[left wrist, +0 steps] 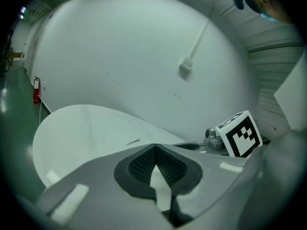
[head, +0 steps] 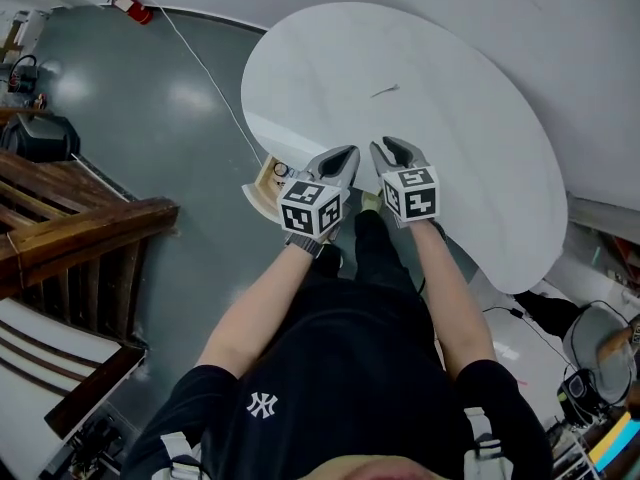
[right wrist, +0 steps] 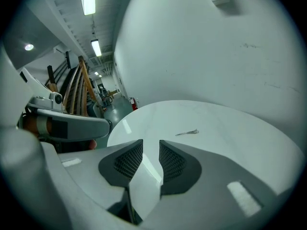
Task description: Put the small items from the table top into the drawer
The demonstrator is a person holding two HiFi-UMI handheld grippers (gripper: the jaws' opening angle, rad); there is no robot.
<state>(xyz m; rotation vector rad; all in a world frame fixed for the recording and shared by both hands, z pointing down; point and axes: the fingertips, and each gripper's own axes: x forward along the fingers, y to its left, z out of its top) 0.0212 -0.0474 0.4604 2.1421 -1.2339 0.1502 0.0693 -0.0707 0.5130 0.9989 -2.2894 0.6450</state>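
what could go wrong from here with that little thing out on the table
1. The thin small item lies flat on the smooth round table; the open right tongs could skid over it or push it away instead of pinching it.
2. It looks slim, so it may slip out on the way to the open drawer and fall to the floor.
3. The drawer juts out beside the left tongs, which could knock it.

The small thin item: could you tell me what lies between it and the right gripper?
Only bare table top separates the right gripper from the small thin item, seen in the right gripper view.
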